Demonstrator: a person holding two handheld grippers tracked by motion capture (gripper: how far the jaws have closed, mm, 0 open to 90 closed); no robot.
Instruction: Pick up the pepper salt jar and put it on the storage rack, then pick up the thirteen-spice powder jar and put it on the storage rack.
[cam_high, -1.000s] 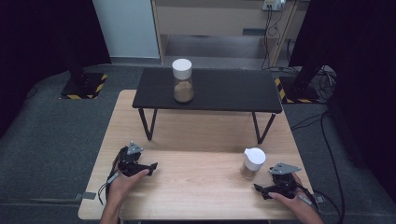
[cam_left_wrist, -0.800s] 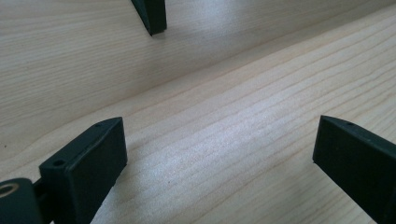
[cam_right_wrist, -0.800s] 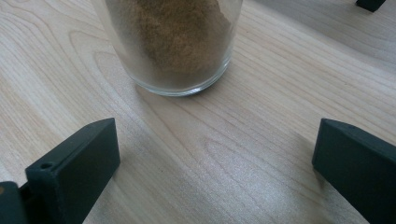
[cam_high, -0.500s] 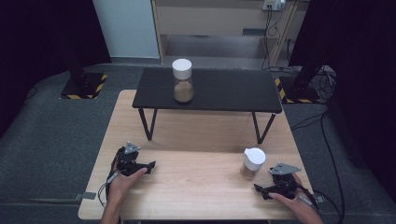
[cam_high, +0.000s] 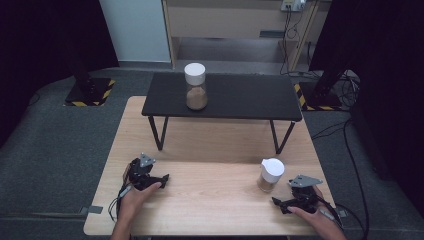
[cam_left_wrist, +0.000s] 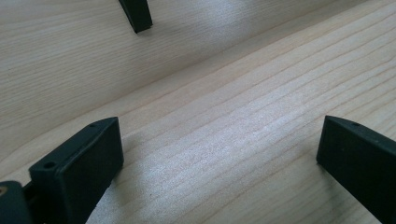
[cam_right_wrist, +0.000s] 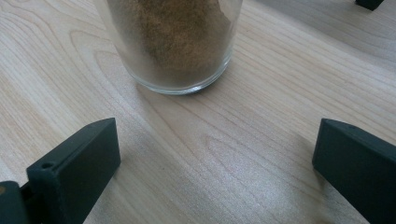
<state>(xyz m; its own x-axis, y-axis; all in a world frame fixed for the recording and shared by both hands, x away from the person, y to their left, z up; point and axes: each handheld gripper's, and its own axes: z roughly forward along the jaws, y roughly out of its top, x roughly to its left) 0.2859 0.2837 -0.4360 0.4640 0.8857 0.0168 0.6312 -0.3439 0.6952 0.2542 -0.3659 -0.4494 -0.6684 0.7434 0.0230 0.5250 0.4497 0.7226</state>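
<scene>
A glass jar (cam_high: 270, 175) with a white lid and brown powder stands on the wooden table (cam_high: 215, 200) at the near right. Its lower part (cam_right_wrist: 175, 42) rises just ahead of my right gripper (cam_right_wrist: 217, 135), which is open with nothing between its jaws. In the high view the right gripper (cam_high: 289, 196) rests on the table just right of that jar. A taller jar (cam_high: 195, 87) with a white lid stands on the black side table (cam_high: 240, 97). My left gripper (cam_high: 150, 175) rests at the near left, open (cam_left_wrist: 219, 135) over bare wood.
The black side table stands on thin legs (cam_high: 156, 132) across the far half of the wooden table; one leg's foot (cam_left_wrist: 136, 14) is ahead of the left gripper. Bare wood lies between the two grippers. Cables (cam_high: 345, 150) run on the floor at the right.
The left gripper has shifted very slightly in place. The right gripper and both jars have not moved.
</scene>
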